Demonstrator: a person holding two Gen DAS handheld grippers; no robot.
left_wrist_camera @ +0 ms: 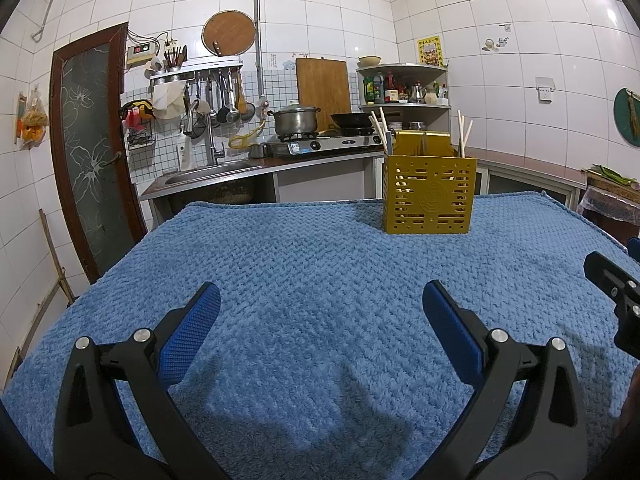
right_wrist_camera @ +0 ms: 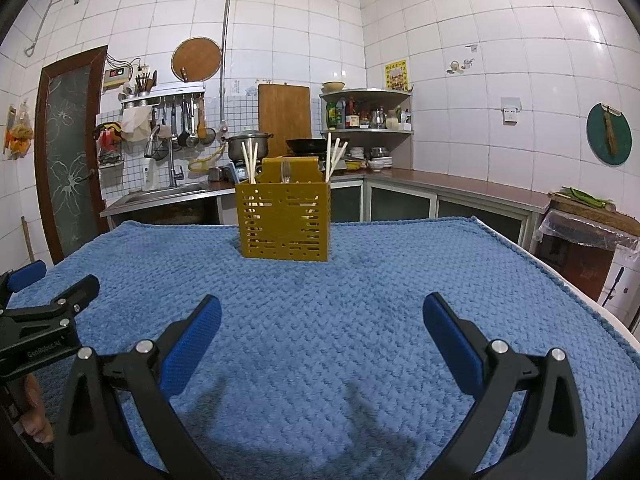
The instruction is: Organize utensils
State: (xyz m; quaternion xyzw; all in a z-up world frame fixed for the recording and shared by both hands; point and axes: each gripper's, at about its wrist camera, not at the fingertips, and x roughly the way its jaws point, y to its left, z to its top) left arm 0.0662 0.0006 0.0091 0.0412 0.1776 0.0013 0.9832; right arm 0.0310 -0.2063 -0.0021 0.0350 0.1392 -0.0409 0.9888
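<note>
Four fingers (left_wrist_camera: 196,332), one holder (left_wrist_camera: 430,196), chopsticks (right_wrist_camera: 251,162)

Lower lengths of the chopsticks (right_wrist_camera: 251,162) and of the fork (right_wrist_camera: 285,172) are hidden inside the yellow utensil holder (right_wrist_camera: 284,220); its inner compartments cannot be made out. In the left wrist view the right gripper (left_wrist_camera: 616,296) is cut off by the right edge, jaw state indeterminate. Labels on the shelf bottles (right_wrist_camera: 346,114) too small to read.
</note>
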